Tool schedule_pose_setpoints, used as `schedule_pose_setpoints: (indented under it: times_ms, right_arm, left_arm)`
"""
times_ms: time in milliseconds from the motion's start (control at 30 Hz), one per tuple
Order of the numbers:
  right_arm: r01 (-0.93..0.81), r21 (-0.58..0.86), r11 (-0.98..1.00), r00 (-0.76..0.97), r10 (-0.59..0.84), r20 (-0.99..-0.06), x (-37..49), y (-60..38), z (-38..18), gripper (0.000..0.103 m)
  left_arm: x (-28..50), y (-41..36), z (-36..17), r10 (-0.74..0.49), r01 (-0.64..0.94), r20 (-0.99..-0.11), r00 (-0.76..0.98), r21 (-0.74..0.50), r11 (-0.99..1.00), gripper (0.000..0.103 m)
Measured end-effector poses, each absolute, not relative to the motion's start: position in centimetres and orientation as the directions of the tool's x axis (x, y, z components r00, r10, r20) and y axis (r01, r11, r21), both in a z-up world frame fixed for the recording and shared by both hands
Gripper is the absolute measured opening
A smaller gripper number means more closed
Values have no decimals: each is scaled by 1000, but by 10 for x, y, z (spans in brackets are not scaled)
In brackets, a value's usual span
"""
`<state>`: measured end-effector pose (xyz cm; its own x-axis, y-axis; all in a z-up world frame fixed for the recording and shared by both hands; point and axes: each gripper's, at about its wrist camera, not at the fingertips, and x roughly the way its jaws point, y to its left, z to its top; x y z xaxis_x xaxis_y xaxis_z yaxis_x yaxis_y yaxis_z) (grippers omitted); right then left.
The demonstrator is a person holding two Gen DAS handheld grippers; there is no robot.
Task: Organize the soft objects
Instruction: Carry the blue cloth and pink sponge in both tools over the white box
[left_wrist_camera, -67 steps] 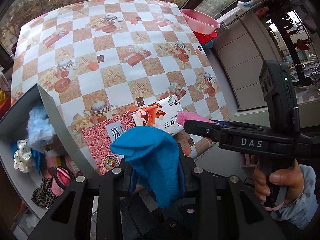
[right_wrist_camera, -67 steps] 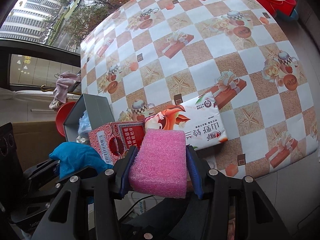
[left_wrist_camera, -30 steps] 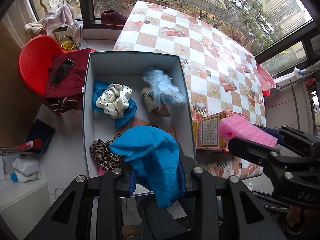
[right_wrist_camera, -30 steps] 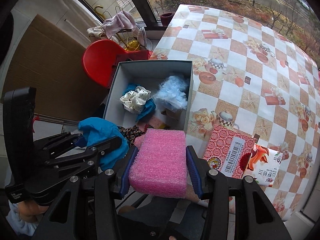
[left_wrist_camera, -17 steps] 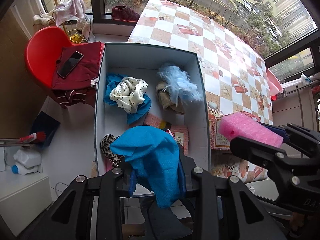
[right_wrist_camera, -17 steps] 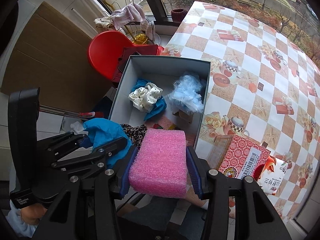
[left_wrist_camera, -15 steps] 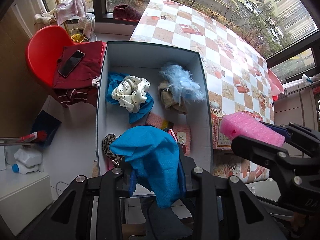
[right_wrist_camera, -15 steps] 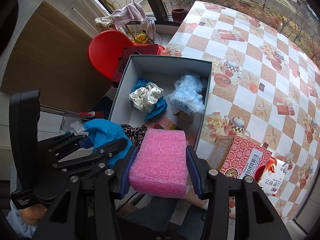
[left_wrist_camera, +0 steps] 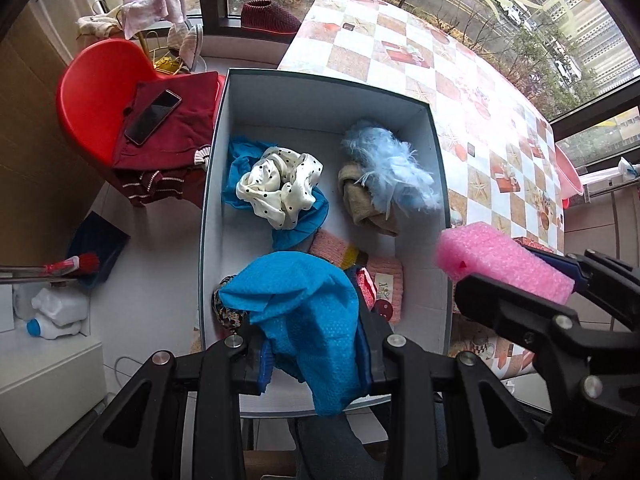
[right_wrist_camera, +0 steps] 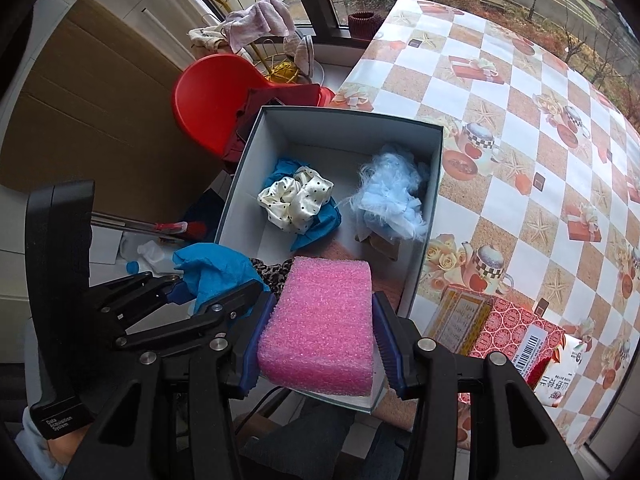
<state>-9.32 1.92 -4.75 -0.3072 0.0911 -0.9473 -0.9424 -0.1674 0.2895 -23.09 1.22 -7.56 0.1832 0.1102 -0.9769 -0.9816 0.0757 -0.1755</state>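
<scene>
My left gripper (left_wrist_camera: 316,354) is shut on a crumpled blue cloth (left_wrist_camera: 304,312) and hangs over the near end of an open grey box (left_wrist_camera: 320,120). Beside it, my right gripper (right_wrist_camera: 318,342) is shut on a pink foam sponge (right_wrist_camera: 320,324), above the box's near right corner; the same sponge (left_wrist_camera: 500,268) shows in the left wrist view. Inside the box lie a white polka-dot scrunchie (left_wrist_camera: 280,188) on blue fabric, a pale blue fluffy piece (left_wrist_camera: 394,170) over a tan cloth, pink knitted pieces (left_wrist_camera: 384,276) and a leopard-print item (left_wrist_camera: 226,312), partly hidden by the cloth.
The box sits at the edge of a table with a checked tablecloth (left_wrist_camera: 472,92). A red patterned carton (right_wrist_camera: 504,334) and a snack packet (right_wrist_camera: 560,376) lie on the table next to the box. Left of the box stands a red chair (left_wrist_camera: 96,92) with clothes and a phone (left_wrist_camera: 152,116).
Both grippers have sunk a little toward the box and drifted over it, so the box looks larger and more centred. Both grips are unchanged.
</scene>
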Motion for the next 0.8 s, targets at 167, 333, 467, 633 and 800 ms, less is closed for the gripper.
schedule_pose_setpoints:
  times_ms: [167,333,467,633,800]
  right_arm:
    - [-946,282,-162,-299,90,-950,-96,28,-54,51]
    - [-949,273,-159,-289,86,-954,-97,35,-60,51]
    - [-953,264,-151,-278,82,-957,-96,41,-66,51]
    - [-956,258,-137,-269,71,-960,-93,46,-75,51]
    - [-957,259,-128,-268,57,-962,-91,48,-82,51]
  left_arm:
    - [-230,19,-79,108,-983,-978,177,-170,76,35]
    - [-228,25,-83,101,-984,-981,168,-161,75,35]
    - [-226,28,-87,97,-986,-984,150,-143,80,35]
    - [-225,30,-93,81,-988,-988,134,-127,85,35]
    - [-223,30,-98,63,-989,-990,129,-123,85,35]
